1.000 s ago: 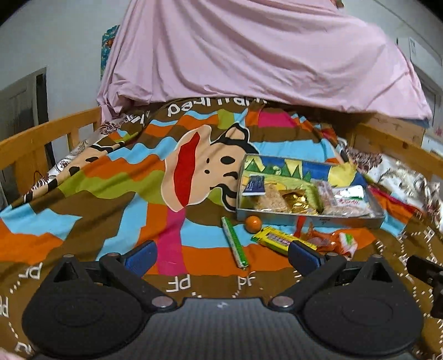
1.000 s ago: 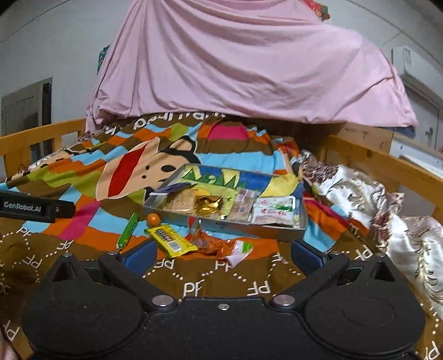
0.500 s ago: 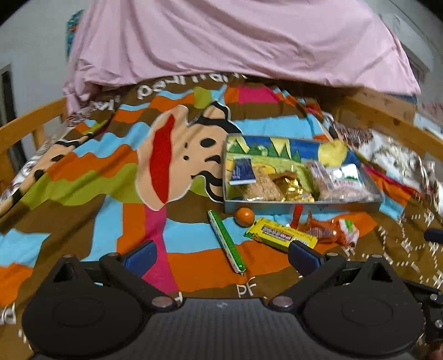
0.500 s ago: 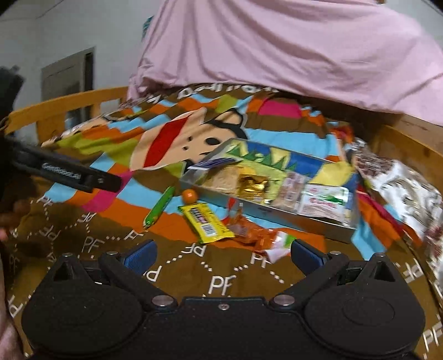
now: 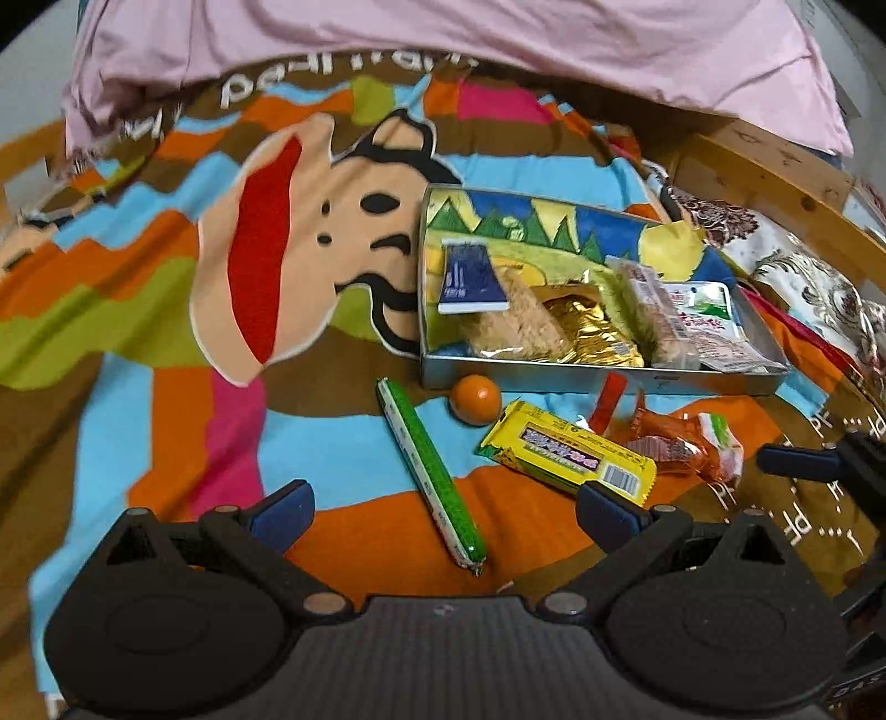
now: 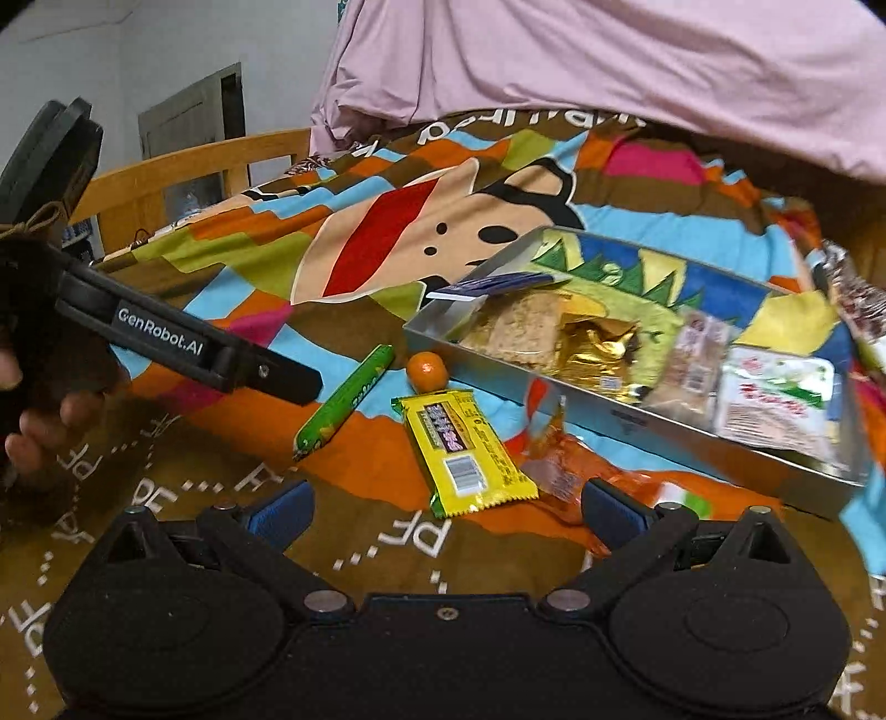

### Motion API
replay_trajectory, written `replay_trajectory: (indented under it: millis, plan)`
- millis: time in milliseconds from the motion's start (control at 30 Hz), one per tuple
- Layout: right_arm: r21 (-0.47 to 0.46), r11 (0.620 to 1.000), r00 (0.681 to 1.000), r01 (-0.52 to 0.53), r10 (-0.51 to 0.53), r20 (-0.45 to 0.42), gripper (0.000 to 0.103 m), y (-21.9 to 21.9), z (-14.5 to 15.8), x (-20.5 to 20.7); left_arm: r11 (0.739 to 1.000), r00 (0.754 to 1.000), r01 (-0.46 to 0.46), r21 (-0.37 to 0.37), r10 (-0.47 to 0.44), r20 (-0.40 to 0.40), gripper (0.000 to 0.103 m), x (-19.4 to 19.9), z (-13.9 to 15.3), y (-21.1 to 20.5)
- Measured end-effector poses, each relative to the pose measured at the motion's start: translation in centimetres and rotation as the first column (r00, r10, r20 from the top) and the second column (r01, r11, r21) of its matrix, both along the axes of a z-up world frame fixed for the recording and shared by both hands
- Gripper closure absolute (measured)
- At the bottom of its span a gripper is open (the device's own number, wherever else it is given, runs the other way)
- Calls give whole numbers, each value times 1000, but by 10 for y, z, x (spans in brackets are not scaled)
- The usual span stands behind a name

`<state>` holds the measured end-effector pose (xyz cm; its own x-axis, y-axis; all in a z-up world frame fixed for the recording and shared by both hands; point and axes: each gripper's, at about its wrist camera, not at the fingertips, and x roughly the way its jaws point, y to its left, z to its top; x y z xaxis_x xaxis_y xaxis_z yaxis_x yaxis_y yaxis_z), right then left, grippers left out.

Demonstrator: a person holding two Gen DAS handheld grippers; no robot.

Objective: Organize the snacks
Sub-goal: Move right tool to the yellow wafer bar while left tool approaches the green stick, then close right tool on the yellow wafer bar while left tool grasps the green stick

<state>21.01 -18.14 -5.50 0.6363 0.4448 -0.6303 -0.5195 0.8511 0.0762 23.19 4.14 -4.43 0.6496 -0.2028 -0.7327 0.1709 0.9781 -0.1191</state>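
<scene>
A metal tin tray (image 5: pixel 603 382) (image 6: pixel 626 412) on the bed holds several packed snacks. In front of it lie a green stick snack (image 5: pixel 429 471) (image 6: pixel 346 401), a small orange ball (image 5: pixel 475 399) (image 6: pixel 426 370), a yellow bar (image 5: pixel 565 453) (image 6: pixel 462 451), a thin red stick (image 5: pixel 608 401) and an orange wrapper (image 5: pixel 678 446) (image 6: pixel 559 462). My left gripper (image 5: pixel 446 507) is open and empty, low over the green stick's near end. My right gripper (image 6: pixel 446 507) is open and empty, just short of the yellow bar.
The snacks lie on a colourful cartoon blanket (image 5: pixel 221 387). A pink sheet (image 5: pixel 443 39) is heaped at the back. Wooden bed rails (image 6: pixel 183 166) (image 5: pixel 775 183) run along both sides. The left gripper's body (image 6: pixel 183 349) reaches into the right wrist view.
Both grippers have moved forward and down toward the loose snacks, which now look larger and closer. The jaws stayed open. No snack has moved.
</scene>
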Motion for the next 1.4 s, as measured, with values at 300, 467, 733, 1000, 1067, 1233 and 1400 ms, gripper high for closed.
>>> replay_trajectory:
  millis: [300, 467, 733, 1000, 1067, 1233, 1400]
  plan:
    - [20, 998, 997, -65, 66, -32, 14, 12, -16, 43, 999, 999, 22, -30, -23, -35, 0, 23, -18, -1]
    - [-1, 998, 996, -68, 68, -55, 30, 17, -27, 55, 999, 996, -31, -38, 28, -79, 1, 35, -30, 6]
    - [-34, 997, 995, -62, 59, -80, 42, 24, -36, 54, 996, 997, -4, -85, -3, -75, 29, 41, -35, 8]
    - [-59, 998, 997, -23, 19, -69, 48, 27, -36, 49, 999, 995, 38, -37, -41, -89, 61, 43, -42, -2]
    - [-71, 997, 998, -16, 12, -62, 50, 29, -35, 45, 999, 995, 30, -13, -31, -91, 69, 42, -44, -2]
    - [-94, 996, 998, 5, -11, -62, 51, 29, -29, 34, 998, 994, 2, -55, -8, -110, 75, 40, -43, 3]
    - [-123, 992, 996, 14, -24, -84, 51, 25, -22, 17, 996, 988, -6, -91, -8, -157, 76, 30, -39, 3]
